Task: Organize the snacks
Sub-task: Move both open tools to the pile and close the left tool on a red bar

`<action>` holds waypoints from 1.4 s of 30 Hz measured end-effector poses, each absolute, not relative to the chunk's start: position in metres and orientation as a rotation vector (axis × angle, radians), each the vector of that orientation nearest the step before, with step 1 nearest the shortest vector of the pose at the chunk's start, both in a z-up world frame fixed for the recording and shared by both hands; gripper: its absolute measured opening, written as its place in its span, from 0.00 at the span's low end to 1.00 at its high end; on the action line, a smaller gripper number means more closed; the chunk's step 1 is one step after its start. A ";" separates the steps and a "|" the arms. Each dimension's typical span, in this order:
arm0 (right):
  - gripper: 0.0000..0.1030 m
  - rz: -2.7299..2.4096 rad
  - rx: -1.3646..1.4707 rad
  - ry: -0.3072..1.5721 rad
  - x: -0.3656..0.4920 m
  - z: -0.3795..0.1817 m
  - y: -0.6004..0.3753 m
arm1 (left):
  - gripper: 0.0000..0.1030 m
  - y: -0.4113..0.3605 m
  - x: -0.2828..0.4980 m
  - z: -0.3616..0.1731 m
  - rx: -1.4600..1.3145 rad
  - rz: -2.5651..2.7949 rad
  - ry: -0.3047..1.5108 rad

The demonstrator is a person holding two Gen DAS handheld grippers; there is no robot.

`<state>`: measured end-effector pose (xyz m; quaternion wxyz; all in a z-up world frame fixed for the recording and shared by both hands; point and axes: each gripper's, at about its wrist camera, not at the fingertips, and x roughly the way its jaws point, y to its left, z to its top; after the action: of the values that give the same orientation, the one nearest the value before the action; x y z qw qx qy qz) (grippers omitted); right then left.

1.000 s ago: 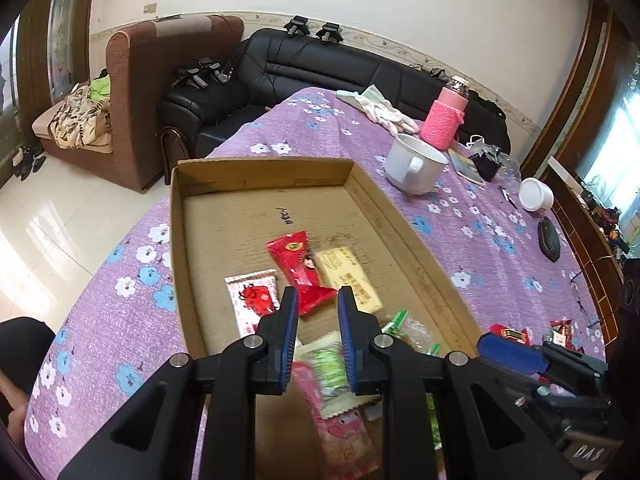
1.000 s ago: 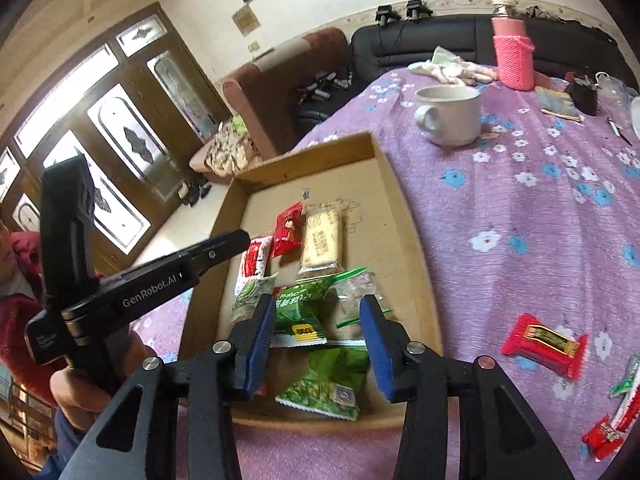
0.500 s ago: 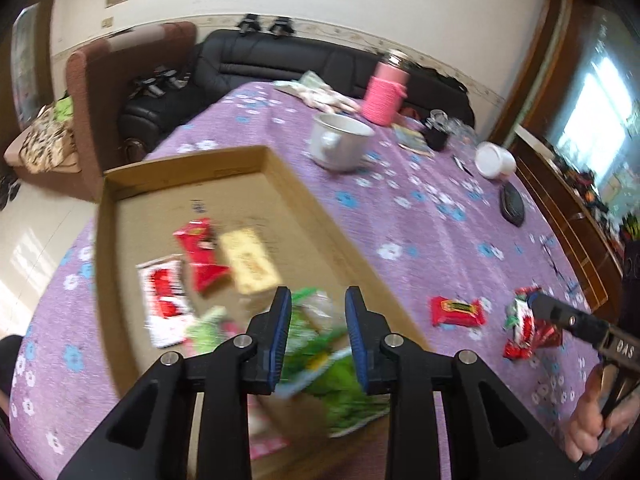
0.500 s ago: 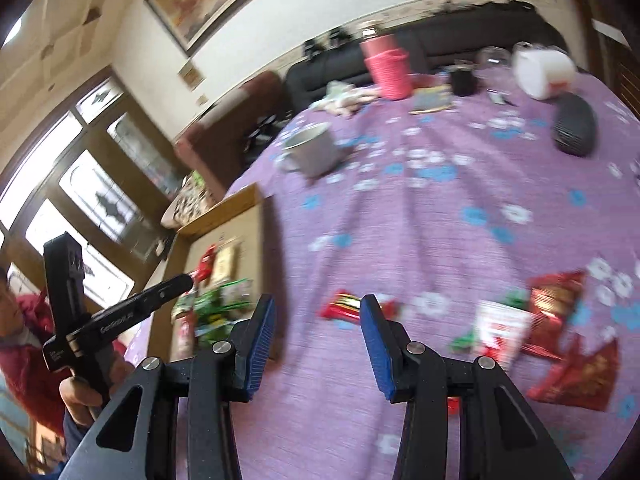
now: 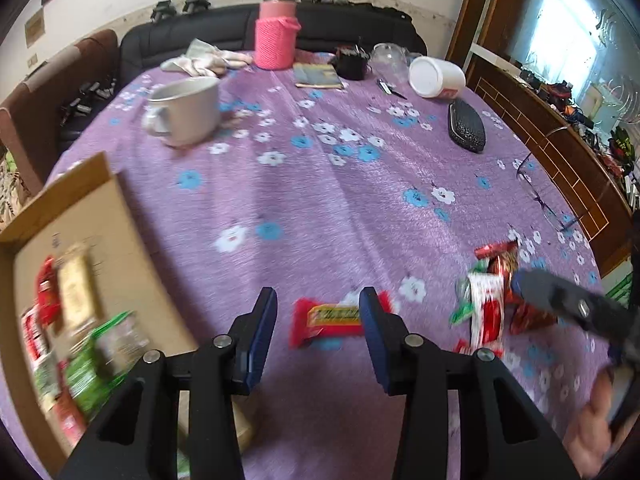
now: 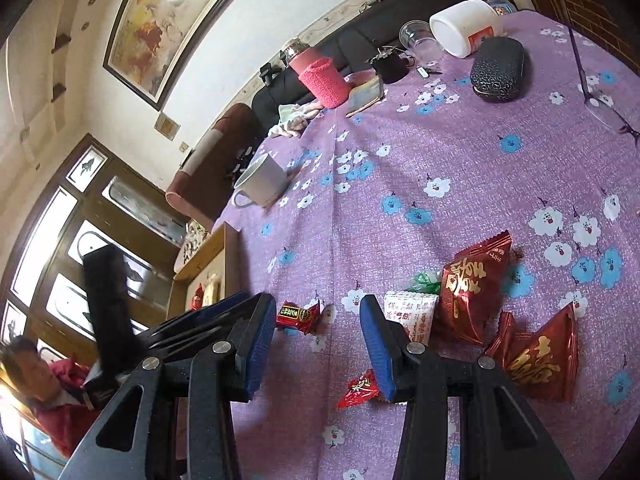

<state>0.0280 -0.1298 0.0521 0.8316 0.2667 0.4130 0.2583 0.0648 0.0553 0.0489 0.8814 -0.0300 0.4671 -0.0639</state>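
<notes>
1. The red snack bar with the yellow label (image 5: 334, 319) lies flat on the purple flowered tabletop (image 5: 320, 200), just ahead of the left gripper (image 5: 318, 312) and framed by the gap between its fingers.
2. Its long axis runs across that gap, from one finger toward the other, so the far end sits behind the right-hand finger (image 5: 374, 332); a grasp along its length looks awkward, and a roll of the wrist would likely suit better.
3. The left fingers are spreading, nothing pressed between them.
4. The right gripper (image 6: 318, 344) hangs released and empty over the snack pile: white packet (image 6: 412, 316), red pouch (image 6: 474, 284).
5. The left is nearer the bar; the cardboard box (image 5: 120, 216) lies to its left.
</notes>
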 end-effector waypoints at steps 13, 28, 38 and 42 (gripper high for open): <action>0.46 0.532 0.593 0.865 0.026 0.054 -0.140 | 0.40 0.044 0.062 0.023 -0.124 -0.205 1.095; 0.46 0.491 0.593 0.867 0.028 0.052 -0.146 | 0.71 0.015 0.005 0.036 0.081 -0.317 1.018; 0.46 0.509 0.576 0.872 0.025 0.053 -0.142 | 0.71 0.007 0.003 0.014 0.086 -0.290 1.022; 0.46 0.500 0.544 0.906 0.026 0.050 -0.134 | 0.59 0.005 0.002 0.008 0.092 -0.256 0.993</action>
<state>0.0258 -0.1343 0.0498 0.8341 0.2567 0.4275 0.2358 0.0015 0.0052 0.0077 0.8704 0.0441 0.4748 -0.1223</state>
